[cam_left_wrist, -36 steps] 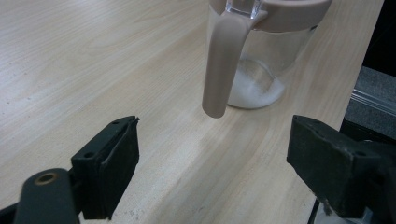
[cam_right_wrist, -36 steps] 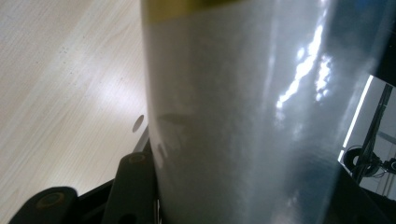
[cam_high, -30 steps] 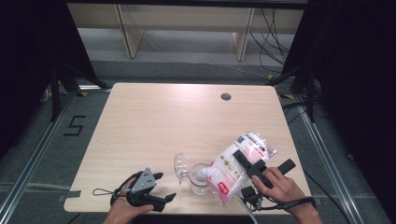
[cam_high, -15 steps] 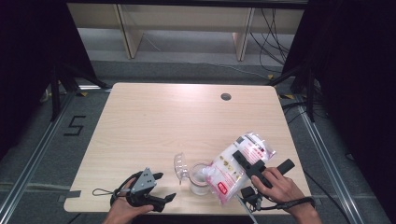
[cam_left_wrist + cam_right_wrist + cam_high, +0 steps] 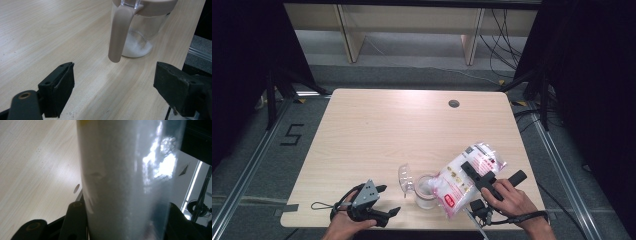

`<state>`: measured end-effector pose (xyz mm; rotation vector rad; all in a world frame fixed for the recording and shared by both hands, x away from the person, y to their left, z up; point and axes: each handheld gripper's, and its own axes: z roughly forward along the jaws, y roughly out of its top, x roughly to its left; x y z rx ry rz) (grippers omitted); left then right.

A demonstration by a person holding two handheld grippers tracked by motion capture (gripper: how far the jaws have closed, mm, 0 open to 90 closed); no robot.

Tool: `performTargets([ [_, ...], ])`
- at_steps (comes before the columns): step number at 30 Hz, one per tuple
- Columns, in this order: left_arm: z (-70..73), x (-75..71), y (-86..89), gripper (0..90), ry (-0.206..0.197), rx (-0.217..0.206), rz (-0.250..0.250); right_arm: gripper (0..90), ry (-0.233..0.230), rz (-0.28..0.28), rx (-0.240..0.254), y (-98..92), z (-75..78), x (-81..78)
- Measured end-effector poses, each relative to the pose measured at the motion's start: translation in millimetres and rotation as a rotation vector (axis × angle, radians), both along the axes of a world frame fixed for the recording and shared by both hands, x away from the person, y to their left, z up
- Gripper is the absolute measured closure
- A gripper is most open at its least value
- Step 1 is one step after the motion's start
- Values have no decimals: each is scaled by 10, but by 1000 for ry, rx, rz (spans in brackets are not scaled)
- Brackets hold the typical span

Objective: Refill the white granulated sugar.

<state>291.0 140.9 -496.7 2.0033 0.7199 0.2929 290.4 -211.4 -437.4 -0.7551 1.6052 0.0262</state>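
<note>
Little is changing since a second ago: both my hands are staying put near the front edge of the table (image 5: 377, 125), and only my right gripper's (image 5: 472, 172) jaws have just been closing a little further on the bag (image 5: 467, 177) between them. I am holding that bag tilted, its lower end dipping over the mouth of the jar (image 5: 426, 191) and its upper end pointing up and to the right. It is looking clear and glossy, packed with white grains, with red and pink print on its face and a red label near the low end; in the right gripper view its see-through wall (image 5: 125, 182) is rising between my two black jaws. The jar is standing upright on the table, clear-walled, with a beige rim and handle (image 5: 117, 35) and a thin layer of white grains at the bottom (image 5: 136, 46); its clear lid (image 5: 405, 176) is tipping up beside it. My left gripper (image 5: 384, 200) is waiting just left of the jar, jaws wide apart and gripping nothing.
</note>
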Motion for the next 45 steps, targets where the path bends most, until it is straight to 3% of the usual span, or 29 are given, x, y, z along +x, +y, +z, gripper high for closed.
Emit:
performTargets([
  [3,9,-1,8,165,-4,19,-8,611,1,0,-3,-2,1,1],
  [10,-2,0,-5,165,6,9,-5,613,10,-3,-1,-5,0,10],
  [11,11,10,17,165,0,51,-13,613,8,0,1,-5,-2,12],
  [13,7,-2,2,165,6,21,-7,613,8,1,0,-7,-1,14],
  [16,-2,3,2,165,0,10,-9,614,7,2,-11,-5,8,24],
  [22,-1,-1,-4,165,6,9,-6,615,17,-5,-11,-7,5,41],
  [23,9,7,13,165,2,43,-11,615,13,0,-9,-10,0,48],
  [24,10,8,14,165,1,47,-12,615,12,-3,-9,-11,-2,50],
  [26,7,0,1,165,6,21,-8,615,23,-10,-8,-14,-2,55],
  [45,7,-1,3,165,6,22,-7,617,21,-3,-7,-13,9,82],
])
